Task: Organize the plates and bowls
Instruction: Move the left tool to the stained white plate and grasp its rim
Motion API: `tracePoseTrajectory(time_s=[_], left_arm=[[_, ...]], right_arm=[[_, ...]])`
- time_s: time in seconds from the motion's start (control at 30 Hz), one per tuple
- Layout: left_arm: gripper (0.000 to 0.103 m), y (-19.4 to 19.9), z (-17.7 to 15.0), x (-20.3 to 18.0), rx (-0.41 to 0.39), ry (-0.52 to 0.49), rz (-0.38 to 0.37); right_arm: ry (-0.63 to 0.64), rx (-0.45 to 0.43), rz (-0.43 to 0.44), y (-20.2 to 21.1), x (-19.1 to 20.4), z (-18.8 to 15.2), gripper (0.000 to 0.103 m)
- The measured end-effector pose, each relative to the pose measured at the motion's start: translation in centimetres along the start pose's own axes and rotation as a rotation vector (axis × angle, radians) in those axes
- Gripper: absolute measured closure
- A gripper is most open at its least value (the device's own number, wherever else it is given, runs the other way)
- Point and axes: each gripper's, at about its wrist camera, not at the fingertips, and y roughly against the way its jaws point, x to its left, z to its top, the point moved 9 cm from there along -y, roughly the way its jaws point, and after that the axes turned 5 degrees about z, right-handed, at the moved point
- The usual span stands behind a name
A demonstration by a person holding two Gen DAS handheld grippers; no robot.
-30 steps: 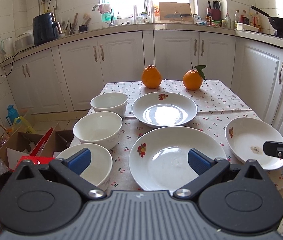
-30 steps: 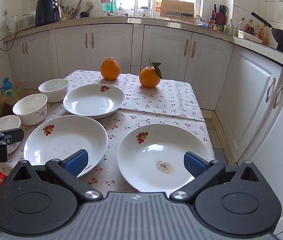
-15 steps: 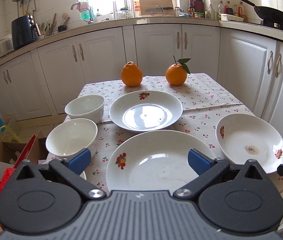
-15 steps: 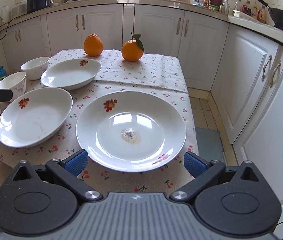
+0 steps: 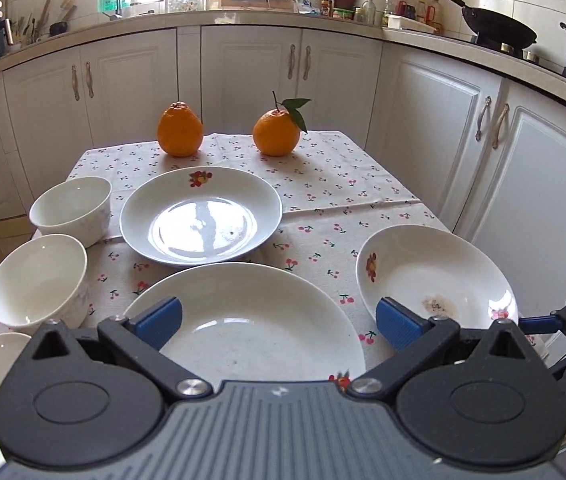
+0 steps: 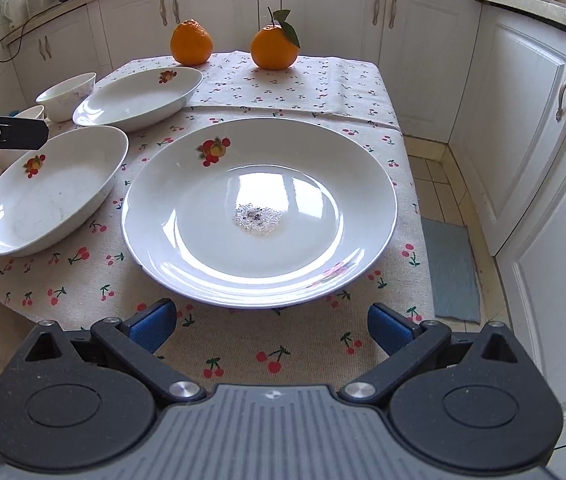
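Plates and bowls spread unstacked over desk (image 6: pixel 303 80). Largest plate (image 5: pixel 255 320) nearest left gripper (image 5: pixel 279 322), spread wide, empty. Soiled plate (image 6: pixel 259 212) just ahead of right gripper (image 6: pixel 269 330), likewise wide, empty. Advise: pinch near rim, lift level, stack plates largest-first; nest bowls (image 5: pixel 39 280) separately.

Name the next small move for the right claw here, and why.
Probably ease the right claw forward and down to the near rim of the soiled plate. The claw is open and empty, just short of that rim, and the plate lies alone on the cloth, apart from the other two plates. The left claw, also open, hovers over the big plate.
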Motion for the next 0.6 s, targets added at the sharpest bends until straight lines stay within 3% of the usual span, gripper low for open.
tracePoseTrajectory(time_s=[0.17,0.33,0.6], left_arm=[[0.001,-1.5,0.5,-0.9,0.027,0.007,-0.048],[0.001,-3.1,1.0,-1.7,0.052,-0.018,-0.038],[0.001,-5.3,2.7,-4.2,0.106,-0.074,-0.111]], right_arm=[[0.036,0.018,0.015,-1.0,0.0,0.2,0.000],[0.083,0.011,0.055,-1.3,0.0,0.4,0.000],[0.129,-0.009,0.098,-1.2,-0.2,0.4,0.000]])
